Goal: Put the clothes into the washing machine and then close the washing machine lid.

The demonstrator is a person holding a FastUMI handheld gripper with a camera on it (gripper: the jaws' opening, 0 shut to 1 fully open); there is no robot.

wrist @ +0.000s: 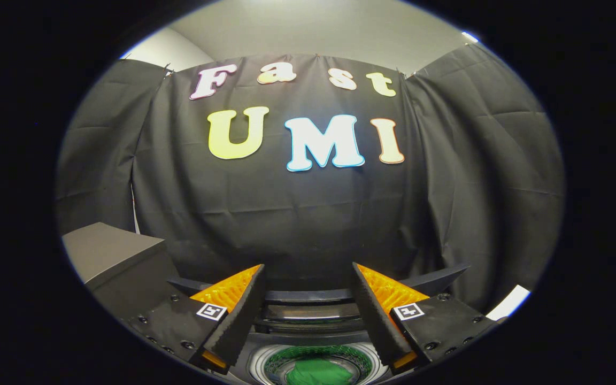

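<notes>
The gripper [308, 278] hangs above the washing machine [310, 326], its fingers [244, 310] spread wide with nothing between them. Below and between them, green clothes [318, 371] lie in the open drum. A grey box [110, 251] stands off to the left, against the booth's black cloth wall [308, 214].

Black cloth [308, 214] is hanging as the booth's wall, creasing in soft folds and wrapping around on both sides. Above it a pale grey ceiling [313, 27] is showing, evenly lit. A grey box-like cabinet [110, 251], possibly a side unit, is standing against the cloth on the left. A bright white strip [508, 302] is glaring low on the right.
</notes>
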